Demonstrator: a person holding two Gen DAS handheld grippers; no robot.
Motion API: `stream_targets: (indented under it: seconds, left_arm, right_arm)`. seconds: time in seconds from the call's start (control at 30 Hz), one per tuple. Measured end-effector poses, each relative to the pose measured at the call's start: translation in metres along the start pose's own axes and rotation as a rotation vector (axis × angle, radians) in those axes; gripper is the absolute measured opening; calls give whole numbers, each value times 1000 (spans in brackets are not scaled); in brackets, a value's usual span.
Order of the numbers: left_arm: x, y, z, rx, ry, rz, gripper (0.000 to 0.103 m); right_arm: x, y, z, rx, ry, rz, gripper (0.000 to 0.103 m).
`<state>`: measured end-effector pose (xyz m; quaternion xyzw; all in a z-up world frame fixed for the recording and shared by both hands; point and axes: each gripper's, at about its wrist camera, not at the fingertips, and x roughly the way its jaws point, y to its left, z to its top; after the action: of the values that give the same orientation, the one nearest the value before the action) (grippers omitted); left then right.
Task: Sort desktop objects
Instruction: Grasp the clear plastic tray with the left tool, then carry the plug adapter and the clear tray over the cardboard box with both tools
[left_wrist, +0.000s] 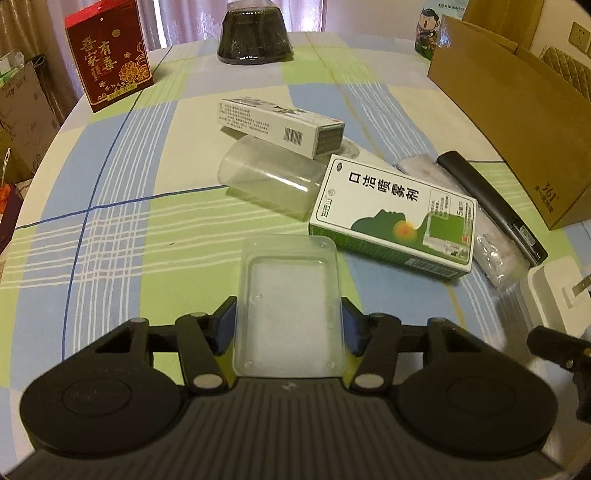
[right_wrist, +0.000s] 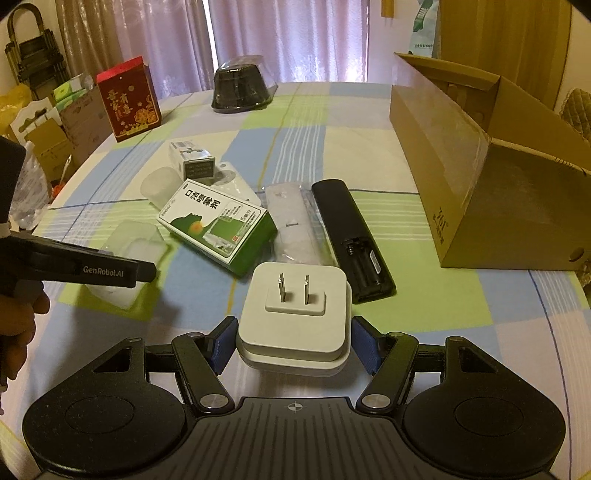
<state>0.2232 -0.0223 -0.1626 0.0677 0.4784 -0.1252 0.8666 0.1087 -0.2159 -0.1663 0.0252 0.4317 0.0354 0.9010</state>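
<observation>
My left gripper (left_wrist: 290, 326) is shut on a clear plastic tray (left_wrist: 288, 295), with its blue pads pressed against both long sides, low over the tablecloth. My right gripper (right_wrist: 293, 345) is shut on a white plug adapter (right_wrist: 295, 317) that lies prongs up. Ahead lie a green-and-white spray box (left_wrist: 391, 218) (right_wrist: 216, 225), a clear plastic cup (left_wrist: 266, 181) on its side, a white barcode box (left_wrist: 280, 125) (right_wrist: 192, 158), a black remote (right_wrist: 351, 240) (left_wrist: 491, 206) with its battery bay open, and a clear wrapped packet (right_wrist: 291, 225). The left gripper's arm (right_wrist: 85, 269) shows in the right wrist view.
A large open cardboard box (right_wrist: 480, 166) (left_wrist: 517, 122) stands on the right of the table. At the far side are a red gift box (left_wrist: 107, 55) (right_wrist: 129, 98) and a dark domed container (left_wrist: 253, 33) (right_wrist: 240, 88). The table edge curves off to the left, with clutter beyond it.
</observation>
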Motion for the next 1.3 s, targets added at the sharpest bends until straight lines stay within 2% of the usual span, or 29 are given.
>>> stream_targets:
  seconds: [0.33,0.57,0.83,1.03,1.3]
  left_arm:
    - [-42,0,-6,0,-28,-15,51]
    - [-78,-17,-2,20,-59,-41,51]
    - [-105,-69,15,102,-110,-109,51]
    - [-118,-118,40,175,-155,-169,51]
    - [-120,-181,85,266,-201,-254,51]
  right_arm:
    - [-21,-6,8,22,-42,-7,65]
    - [-49,-22,15,52,-85,-23,65]
    - [-89,-65,20,123,-142,-84,65]
    - [-115,-109,30,175,-193,-136,65]
    - [-131,-165,67,184,-273,-170,65]
